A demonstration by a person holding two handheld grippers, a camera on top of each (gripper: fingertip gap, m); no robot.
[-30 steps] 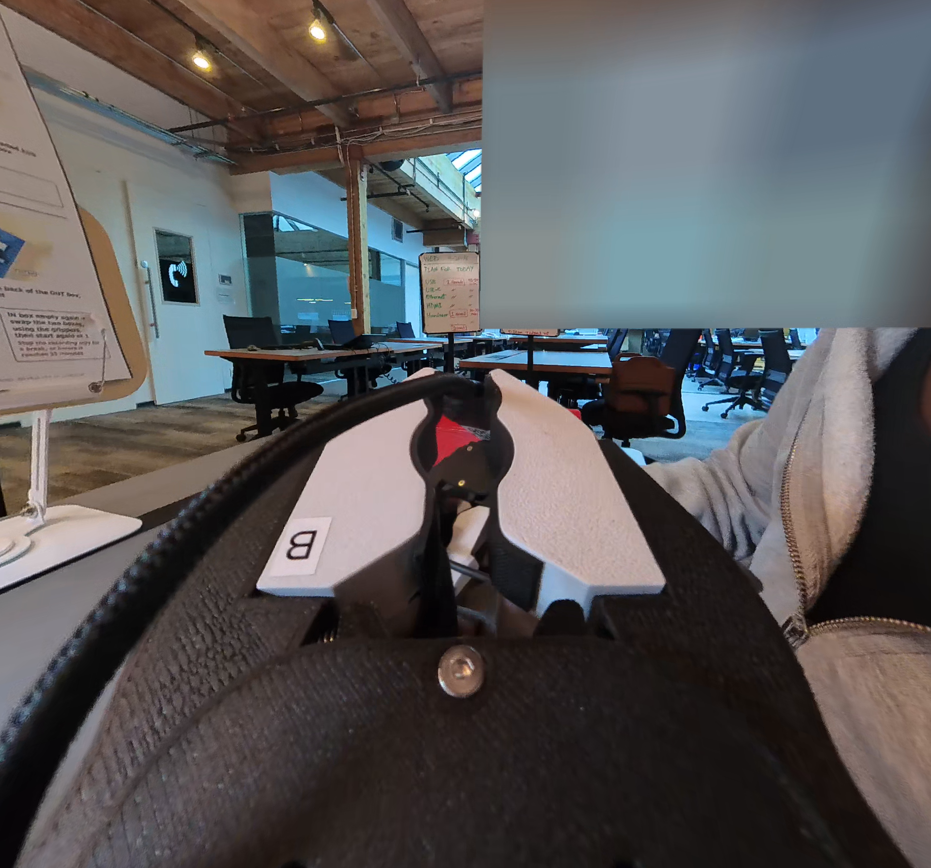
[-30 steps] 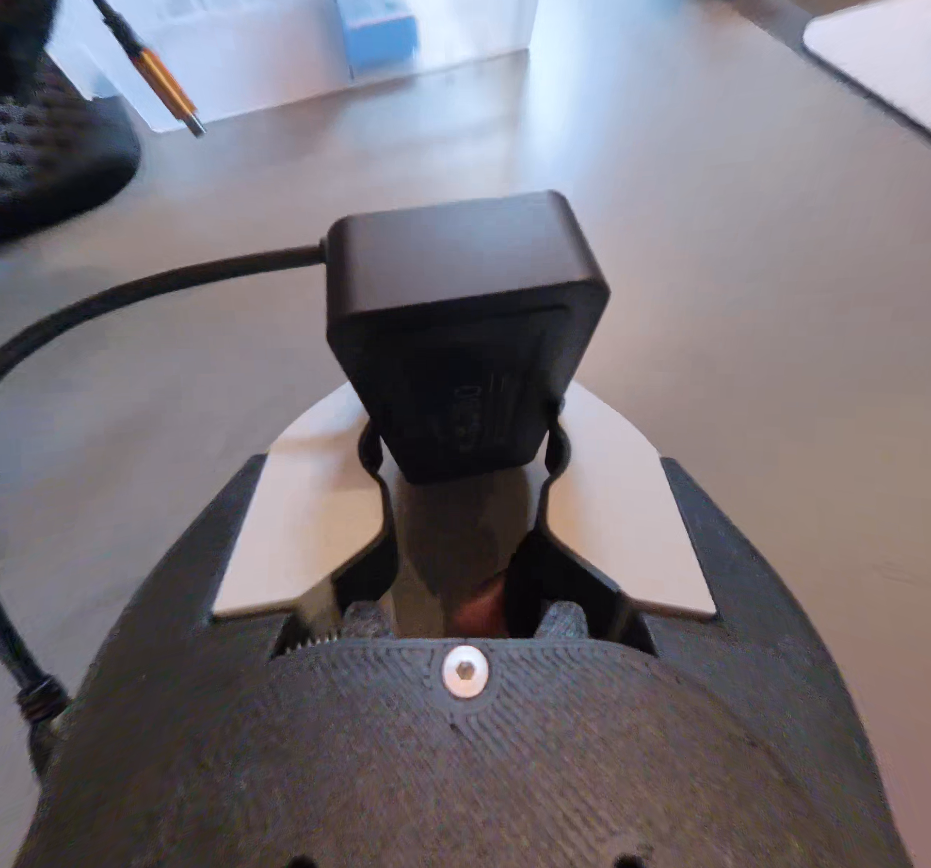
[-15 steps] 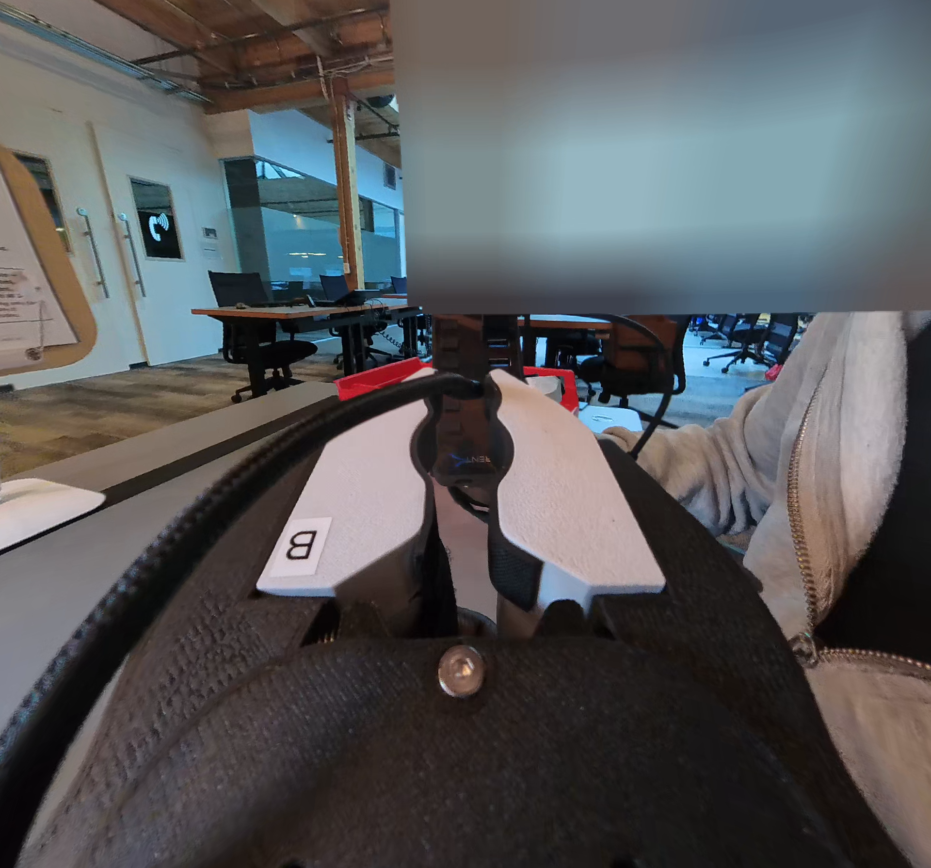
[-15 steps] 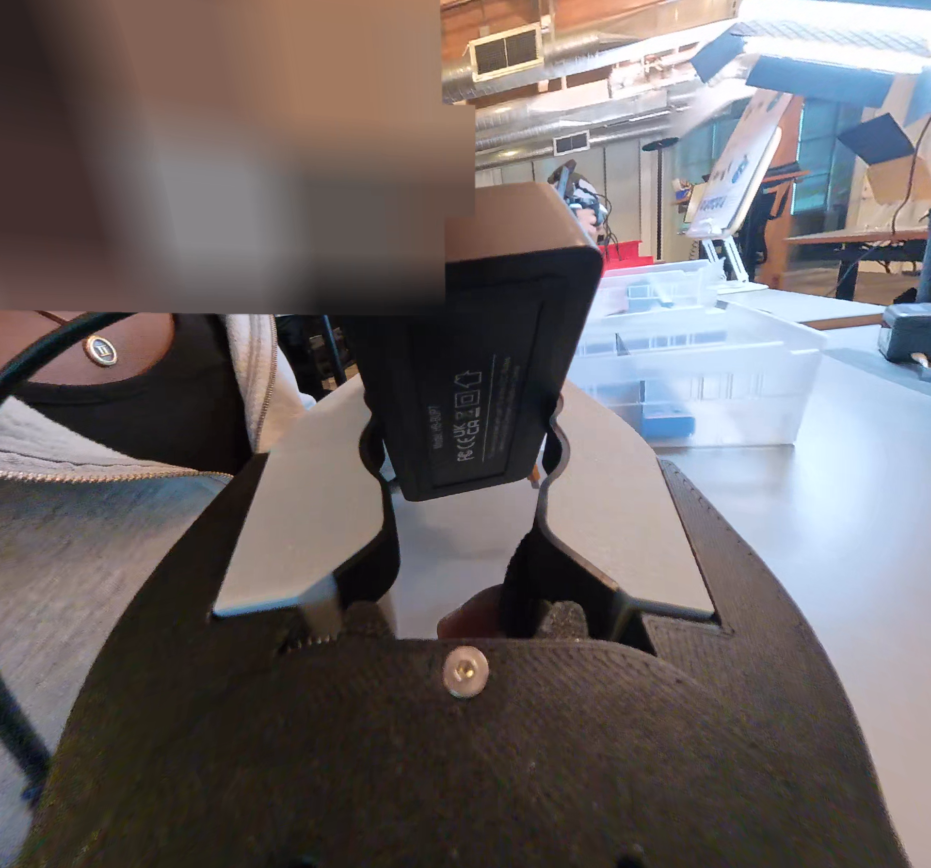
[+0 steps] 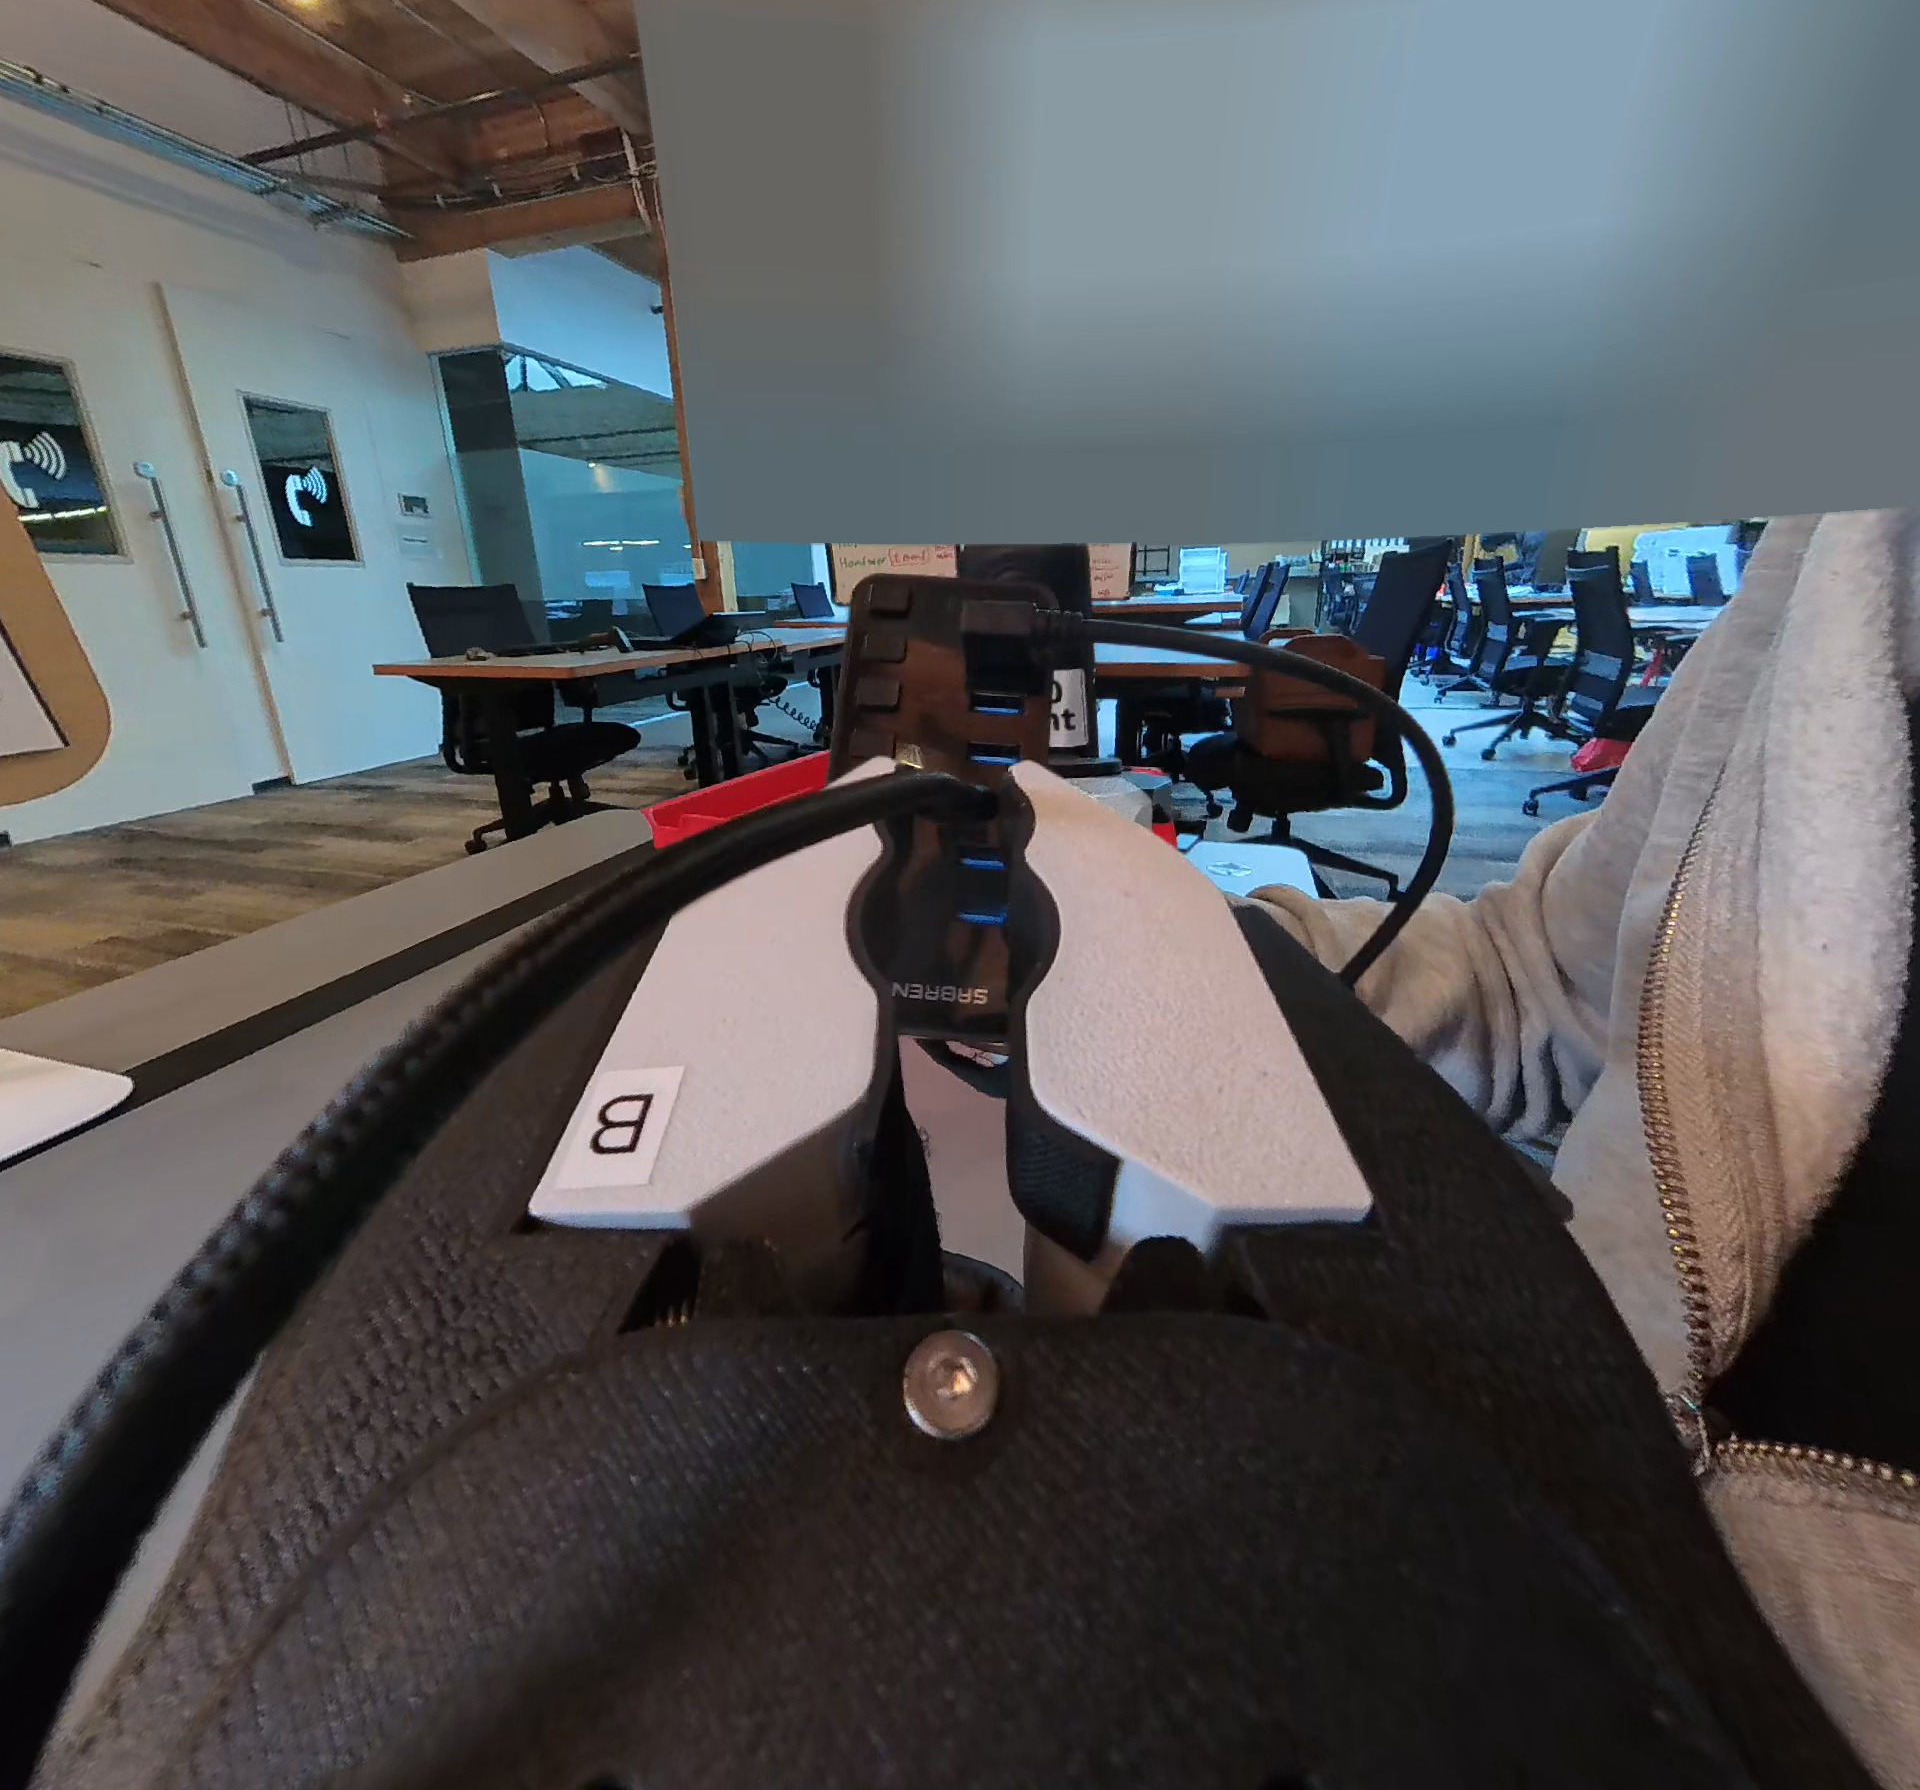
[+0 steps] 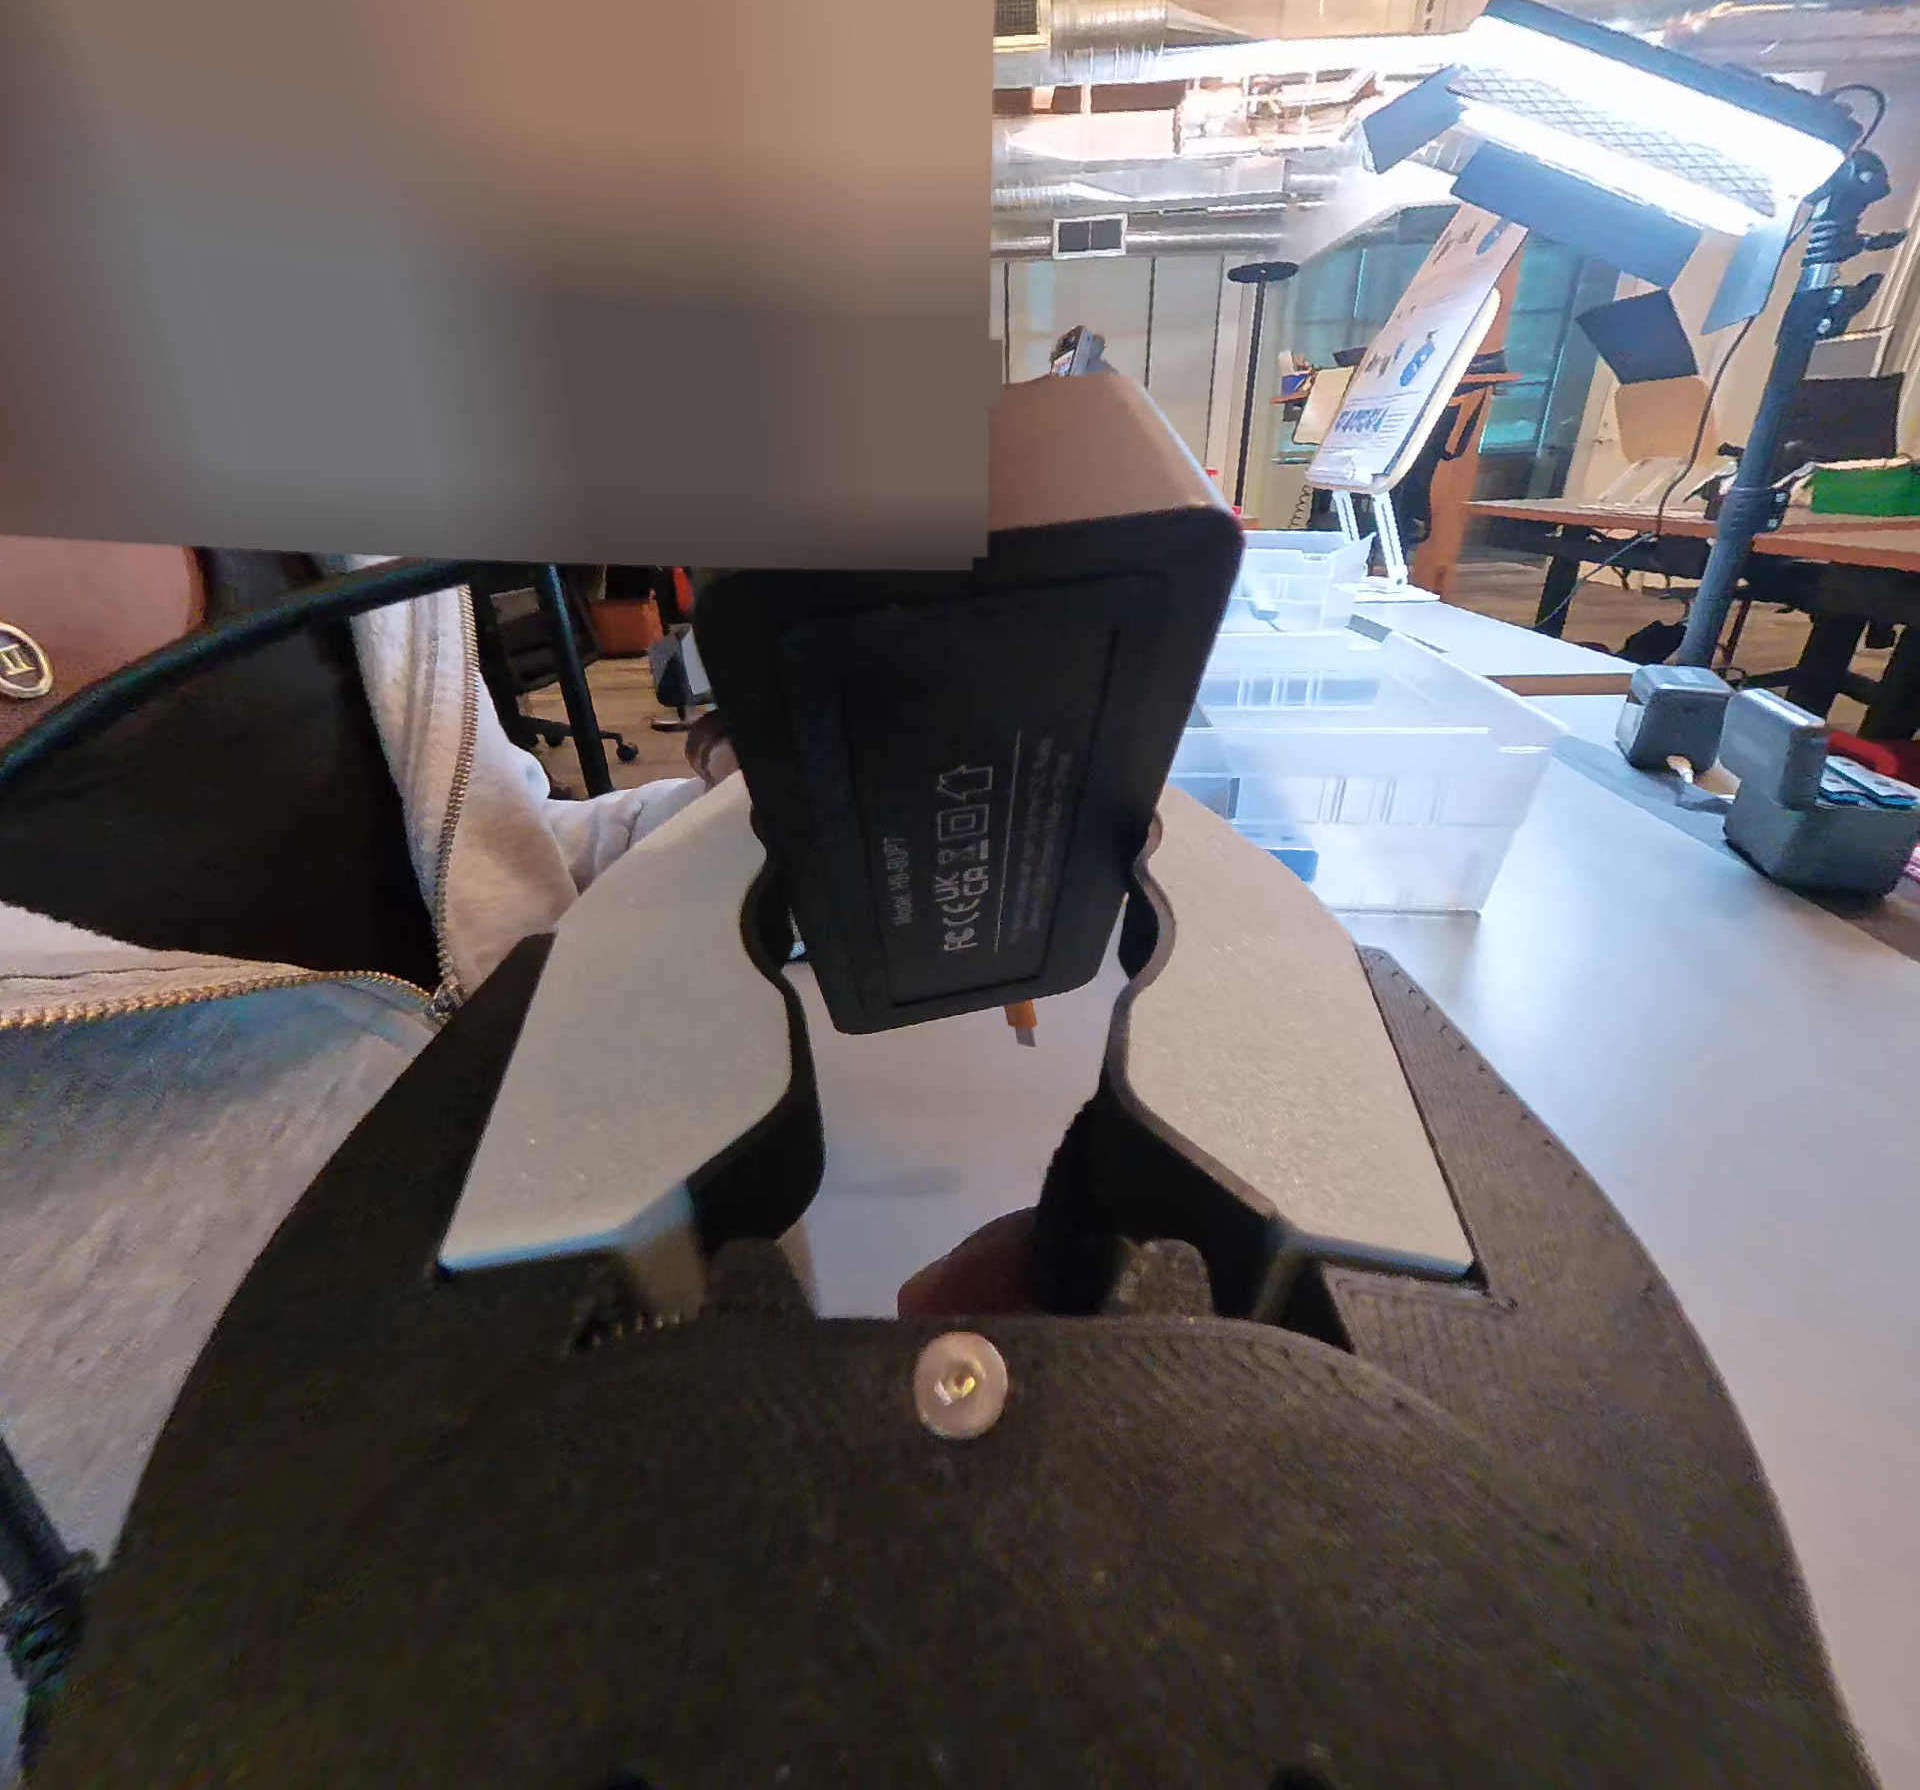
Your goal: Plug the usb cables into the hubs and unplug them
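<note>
My right gripper (image 6: 945, 867) is shut on a black USB hub (image 6: 966, 784) and holds it upright above the table, its labelled underside facing the camera. In the left wrist view the same hub (image 5: 935, 680) stands just beyond my left gripper (image 5: 951, 790), showing a column of blue ports. The hub's own black lead (image 5: 1382, 732) loops off to the right. My left gripper is shut on a black braided USB cable (image 5: 623, 909) at its fingertips. The cable's orange plug (image 6: 1023, 1025) peeks out below the hub in the right wrist view.
A person in a grey zip hoodie (image 5: 1714, 909) sits close behind both grippers. On the grey table (image 6: 1662, 1117) stand a clear plastic bin (image 6: 1351, 764) and grey blocks (image 6: 1766, 784). A light panel on a stand (image 6: 1610, 130) is at the right. A red bin (image 5: 748, 795) lies beyond. Less than 4 cm separates the two grippers' tips.
My right gripper has swung the hub up from facing the table to level. My left gripper has turned right, and the hub has come up in front of its fingertips.
</note>
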